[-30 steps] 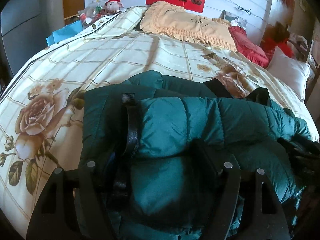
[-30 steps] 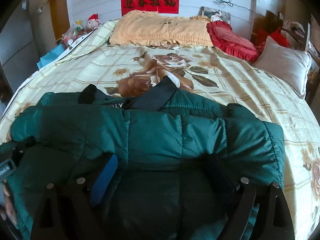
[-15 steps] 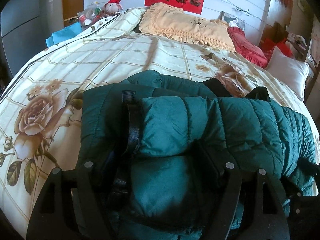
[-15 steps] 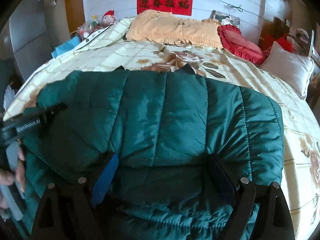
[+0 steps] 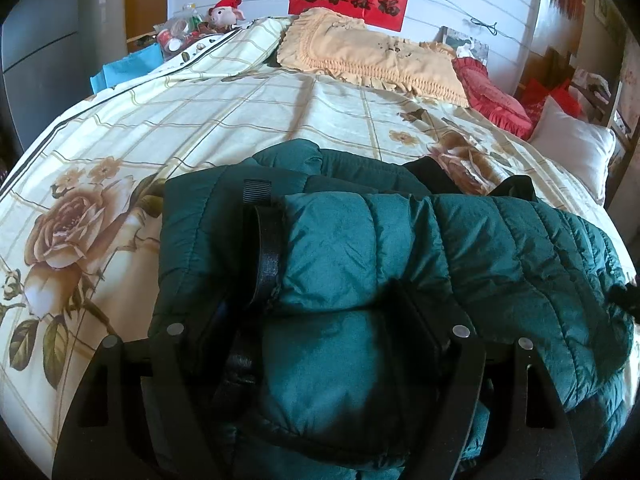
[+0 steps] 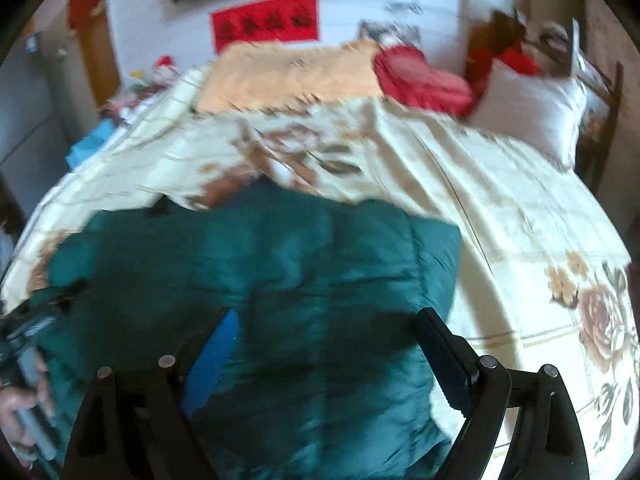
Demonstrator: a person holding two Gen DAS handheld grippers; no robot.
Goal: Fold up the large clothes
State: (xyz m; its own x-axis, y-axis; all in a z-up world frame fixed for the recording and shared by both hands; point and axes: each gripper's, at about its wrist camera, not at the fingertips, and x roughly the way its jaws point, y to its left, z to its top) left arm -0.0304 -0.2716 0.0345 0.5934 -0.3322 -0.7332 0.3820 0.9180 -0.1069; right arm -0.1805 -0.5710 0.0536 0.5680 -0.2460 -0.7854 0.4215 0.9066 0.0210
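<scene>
A dark green quilted puffer jacket (image 5: 400, 248) lies folded over on the floral bedspread (image 5: 200, 120). My left gripper (image 5: 320, 320) has its fingers wide apart, with a thick fold of the jacket bulging between them near a black strap (image 5: 266, 248). In the blurred right wrist view, my right gripper (image 6: 324, 344) has its fingers wide apart over the jacket (image 6: 280, 272), with a blue pad (image 6: 216, 356) on the left finger. The right finger (image 6: 444, 356) sits at the jacket's right edge.
A yellow fringed pillow (image 5: 372, 56), a red cushion (image 5: 492, 92) and a white pillow (image 5: 572, 148) lie at the head of the bed. Toys and clutter (image 5: 192, 28) stand at the far left. A hand holding the other gripper (image 6: 24, 392) shows at the right view's left edge.
The right gripper lifted the jacket's near part, carried it forward over the rest and came back down; its view swings right and is now blurred. The left gripper barely moved.
</scene>
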